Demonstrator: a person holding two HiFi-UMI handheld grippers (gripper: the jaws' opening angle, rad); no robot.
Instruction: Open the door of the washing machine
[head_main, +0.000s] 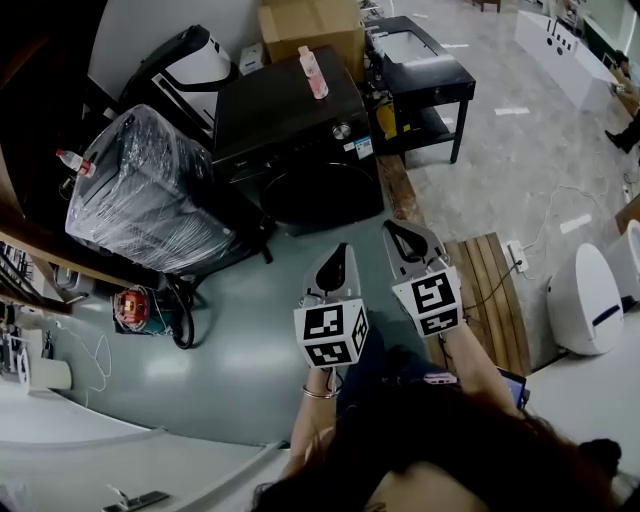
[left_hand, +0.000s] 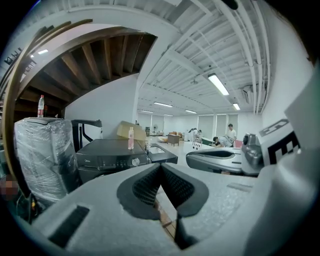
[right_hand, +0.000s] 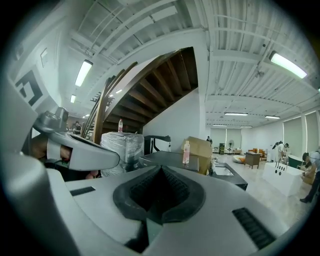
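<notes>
Reaching the door comes first, I think. Both grippers are well apart from the black front-loading washing machine (head_main: 290, 115). It stands on the floor ahead, between a big bundle wrapped in shiny clear plastic (head_main: 145, 190) and a black table (head_main: 440, 75). Its round dark door (head_main: 322, 195) faces the person and looks shut.

The left gripper (head_main: 338, 262) has its jaws pressed together, with nothing in them. The right gripper (head_main: 408, 240) is the same.

To do this well, one gripper should go low to the door's edge, open a little, catch it and pull gently. I cannot make out a handle.

A tall pink bottle (head_main: 313, 72) stands upright on top of the machine, so a hard tug could tip it. How full it is, I cannot tell. A brown cardboard box (head_main: 310, 25) behind the machine looks closed. The door hides what is inside the machine.
</notes>
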